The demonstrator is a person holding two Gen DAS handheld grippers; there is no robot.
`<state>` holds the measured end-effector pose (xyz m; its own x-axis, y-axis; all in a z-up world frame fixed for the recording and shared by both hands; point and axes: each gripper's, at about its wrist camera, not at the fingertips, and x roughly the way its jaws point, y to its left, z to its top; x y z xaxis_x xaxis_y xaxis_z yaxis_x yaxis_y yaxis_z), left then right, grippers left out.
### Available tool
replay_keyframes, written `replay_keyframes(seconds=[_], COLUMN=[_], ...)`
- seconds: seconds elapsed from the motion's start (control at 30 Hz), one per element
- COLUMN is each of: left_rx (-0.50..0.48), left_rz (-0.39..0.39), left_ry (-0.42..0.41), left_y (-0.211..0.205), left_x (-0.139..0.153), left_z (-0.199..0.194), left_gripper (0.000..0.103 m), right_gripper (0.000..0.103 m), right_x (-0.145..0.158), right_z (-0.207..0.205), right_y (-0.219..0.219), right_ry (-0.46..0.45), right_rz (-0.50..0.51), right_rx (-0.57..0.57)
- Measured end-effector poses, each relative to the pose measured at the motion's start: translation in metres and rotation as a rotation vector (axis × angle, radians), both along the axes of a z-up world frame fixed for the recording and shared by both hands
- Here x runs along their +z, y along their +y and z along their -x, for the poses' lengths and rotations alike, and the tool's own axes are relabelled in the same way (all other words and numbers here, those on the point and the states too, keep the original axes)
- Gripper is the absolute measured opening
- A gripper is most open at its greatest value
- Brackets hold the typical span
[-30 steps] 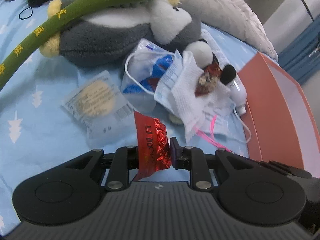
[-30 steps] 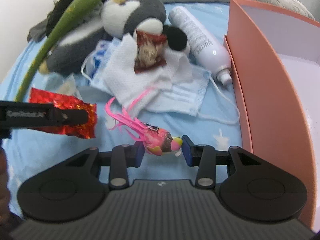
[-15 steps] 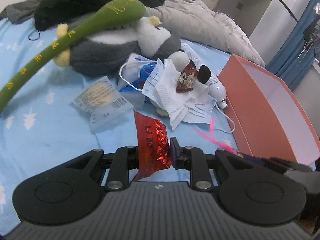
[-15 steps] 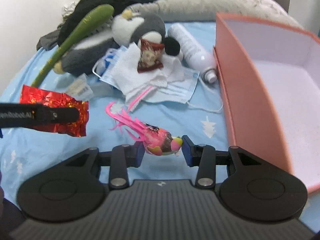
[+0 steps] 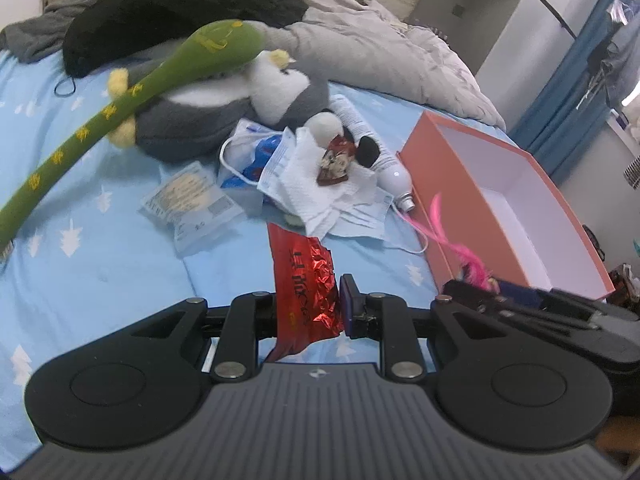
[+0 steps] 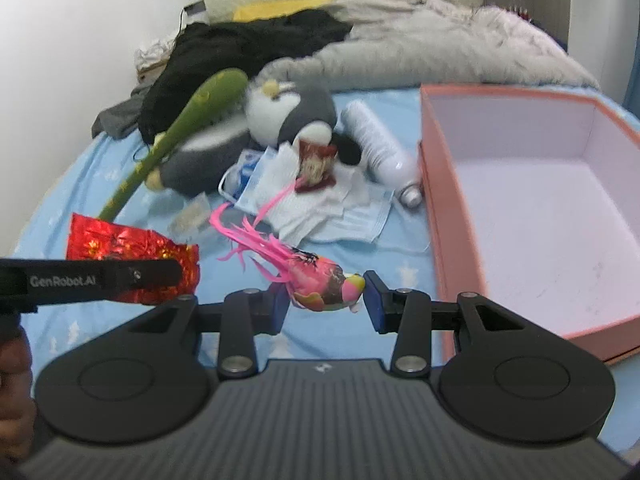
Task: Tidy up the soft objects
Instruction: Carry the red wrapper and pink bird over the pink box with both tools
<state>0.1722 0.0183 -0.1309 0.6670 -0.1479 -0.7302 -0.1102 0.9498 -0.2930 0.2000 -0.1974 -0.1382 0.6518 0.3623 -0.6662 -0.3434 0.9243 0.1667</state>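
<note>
My left gripper (image 5: 308, 308) is shut on a crinkled red foil packet (image 5: 306, 284), held above the blue bedsheet; the packet also shows in the right wrist view (image 6: 132, 256). My right gripper (image 6: 324, 300) is shut on a pink feathered toy bird (image 6: 316, 278), whose feathers show in the left wrist view (image 5: 452, 240). An open pink box (image 6: 532, 208) with a white inside lies to the right. A grey-and-white penguin plush (image 5: 224, 108) and a long green plush (image 5: 116, 112) lie behind a heap of face masks and tissue (image 5: 332, 192).
A white spray bottle (image 6: 380, 148) lies beside the box. A clear packet with a round pad (image 5: 188, 196) lies on the sheet. A small brown snack packet (image 5: 336, 160) sits on the tissue. Black clothing (image 5: 172, 12) and a grey blanket (image 5: 380, 52) lie at the back.
Both grippers have risen and pulled back from the pile, still holding their items. More of the pink box's inside is in view on the right.
</note>
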Motion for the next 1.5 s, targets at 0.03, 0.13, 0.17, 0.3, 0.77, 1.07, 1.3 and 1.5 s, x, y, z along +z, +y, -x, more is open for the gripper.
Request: replay_keyframes(seconds=[0.03,0.13,0.17,0.3,0.77,1.07,1.3,1.5], left_rx=[-0.005,-0.038,-0.048,-0.059,-0.135,-0.225,-0.328,-0.438], left_rz=[-0.008,-0.028,-0.026,-0.034,-0.007,0.010,0.018,-0.036], left_ry=[-0.009,-0.025,-0.030,-0.072,-0.197,-0.231,-0.175,-0.071], left_y=[-0.002,-0.011,-0.014,-0.023,-0.066,-0.120,-0.172,-0.219], left_x=[0.005,0.019,0.024,0.043,0.119,0.144,0.130,0.084], left_z=[0.000,-0.003,-0.004,-0.007,-0.041,-0.073,-0.109,-0.144], left_gripper=[0.026,0.026,0.026,0.026,0.026,0.026,0.026,0.026], right_gripper=[0.043,0.043,0.043,0.043,0.043,0.043,0.043,0.043], right_x=[0.005,0.017,0.021,0.036,0.105,0.134,0.115,0.081], right_z=[0.001,0.003,0.003,0.006,-0.004,-0.015,-0.034,-0.051], right_y=[-0.002,-0.010,-0.013,-0.028,-0.083,-0.129,-0.174,-0.205], right_ry=[-0.008,-0.024,-0.032,-0.074,-0.228,-0.300,-0.207,-0.094], right_rz=[-0.001,-0.010,-0.013,-0.021,-0.042,0.000,0.021,0.054], right_rx=[-0.005,-0.016,-0.019,-0.047,-0.124,-0.202,-0.290,-0.338])
